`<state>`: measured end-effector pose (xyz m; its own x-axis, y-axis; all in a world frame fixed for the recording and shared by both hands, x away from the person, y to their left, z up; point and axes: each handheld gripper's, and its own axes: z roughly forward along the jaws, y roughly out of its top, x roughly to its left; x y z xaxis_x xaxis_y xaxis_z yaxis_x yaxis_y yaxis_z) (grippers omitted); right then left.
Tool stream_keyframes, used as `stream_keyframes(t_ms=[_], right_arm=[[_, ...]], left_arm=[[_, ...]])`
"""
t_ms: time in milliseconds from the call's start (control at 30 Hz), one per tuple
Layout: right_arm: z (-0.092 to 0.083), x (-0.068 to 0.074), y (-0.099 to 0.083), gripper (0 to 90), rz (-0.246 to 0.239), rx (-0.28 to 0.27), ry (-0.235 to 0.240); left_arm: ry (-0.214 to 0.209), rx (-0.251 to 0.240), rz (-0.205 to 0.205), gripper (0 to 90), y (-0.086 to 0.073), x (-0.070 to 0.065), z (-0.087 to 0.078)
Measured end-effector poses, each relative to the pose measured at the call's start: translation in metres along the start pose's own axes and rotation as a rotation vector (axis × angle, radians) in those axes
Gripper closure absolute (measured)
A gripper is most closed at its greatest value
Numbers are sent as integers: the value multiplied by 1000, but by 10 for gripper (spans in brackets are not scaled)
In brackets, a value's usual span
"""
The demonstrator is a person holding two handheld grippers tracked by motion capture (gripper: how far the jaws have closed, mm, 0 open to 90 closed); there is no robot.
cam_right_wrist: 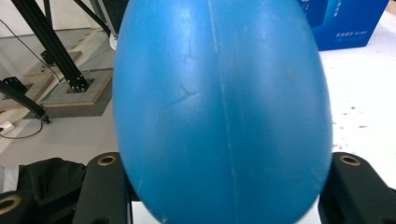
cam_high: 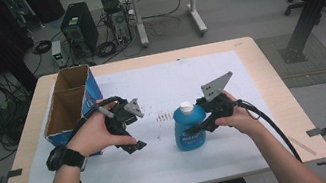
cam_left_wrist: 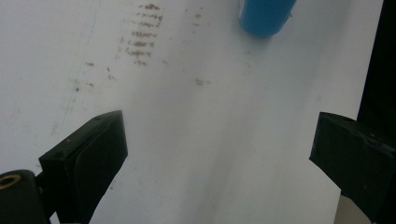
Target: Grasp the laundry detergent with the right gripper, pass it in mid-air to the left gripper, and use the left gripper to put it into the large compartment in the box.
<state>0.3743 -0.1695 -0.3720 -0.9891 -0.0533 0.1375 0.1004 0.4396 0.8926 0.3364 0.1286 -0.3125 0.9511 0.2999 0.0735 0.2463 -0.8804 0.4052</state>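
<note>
A blue plastic bottle with a white cap stands upright in the middle of the white-covered table. My right gripper holds it from the right, and in the right gripper view the bottle's body sits between both black jaws, touching each. My left gripper hovers over the sheet to the left of the bottle, apart from it. In the left gripper view its jaws are spread wide over bare sheet, with the bottle's base at the top edge.
An open cardboard box with blue sides stands at the table's left edge, close behind my left hand. Brown smudges mark the white sheet between the grippers. Computers and cables lie on the floor beyond the table.
</note>
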Motion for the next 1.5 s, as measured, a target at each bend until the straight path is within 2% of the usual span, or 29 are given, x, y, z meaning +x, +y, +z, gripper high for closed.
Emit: stream_keyframes(t_ms=[333,533,767,800,1167,1500], right_arm=[[-6,-1,27,421,-24,28,-7],[-3,-1,45,422,-41,46,-7],[5,-1,62,423,-47,84,1],[8,-1,65,423,-48,91,3],[34,3,90,424,-70,144,39],[52,4,97,425,-75,153,59]], left_arm=[[15,-31,16,43,15,-1,-23],[24,-75,31,43,30,0,-50],[23,-111,36,42,40,-2,-67],[26,-114,49,43,43,-3,-71],[20,-131,66,42,52,-11,-83],[17,-80,101,42,65,-14,-81]])
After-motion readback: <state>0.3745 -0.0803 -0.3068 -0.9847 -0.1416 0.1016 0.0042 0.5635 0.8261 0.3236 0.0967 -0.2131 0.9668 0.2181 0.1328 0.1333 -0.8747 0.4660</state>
